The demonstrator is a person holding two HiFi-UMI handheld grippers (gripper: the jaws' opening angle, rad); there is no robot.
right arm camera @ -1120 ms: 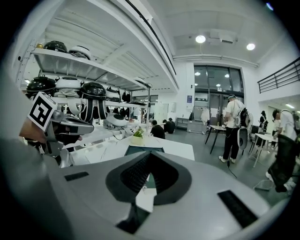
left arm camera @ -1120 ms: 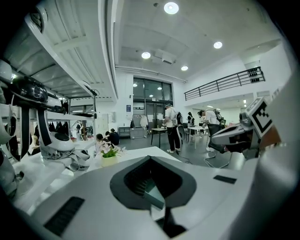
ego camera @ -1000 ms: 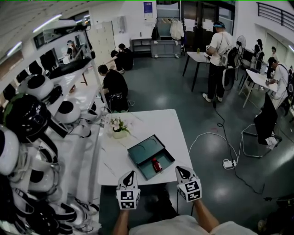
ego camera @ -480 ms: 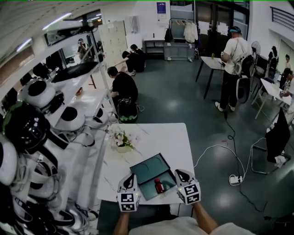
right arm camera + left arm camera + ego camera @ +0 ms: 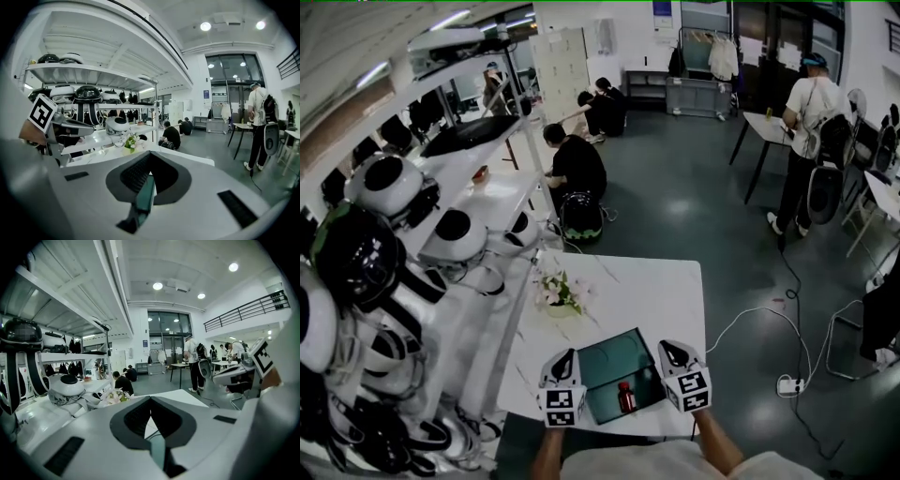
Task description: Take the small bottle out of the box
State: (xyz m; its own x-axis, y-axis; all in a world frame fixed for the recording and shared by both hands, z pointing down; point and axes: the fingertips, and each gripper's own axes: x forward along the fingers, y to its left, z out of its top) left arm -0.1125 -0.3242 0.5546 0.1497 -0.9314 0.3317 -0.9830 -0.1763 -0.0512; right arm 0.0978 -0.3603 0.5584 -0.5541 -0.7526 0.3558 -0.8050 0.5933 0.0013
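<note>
left claw [image 5: 566, 359]: stood shut tip to tip, empty; hovered over the left edge of the box [image 5: 609, 361], pointed away from the person.
right claw [image 5: 671, 351]: shut as well, pads together on nothing; hovered over the right edge of the box, pointed the same way.
small bottle [image 5: 625, 397]: sat inside the box, in its near half, about midway between the side walls; dark body, red top.
gripper views: showed only a teal strip of the box past each pair of jaws, no small bottle.
direction from the claws: lay inward from both and back toward the person, level with the marker cubes [image 5: 692, 389] rather than with the tips; so behind and below each tip, not ahead of it.
long axis: ran roughly toward and away from the person in the head view; not to be told from that steep angle whether upright or lying.
nearer claw: judged close to even, perhaps the right by a little.
box: teal, shallow, open-topped, set a little askew, near wall close to the front edge of the desk [image 5: 656, 291].
desk: white; carried flowers [image 5: 555, 292] beyond the box, apart from it.
next move, as a judgement: would call for opening one claw, drawing it back, then tipping it down and inward over the side wall.
</note>
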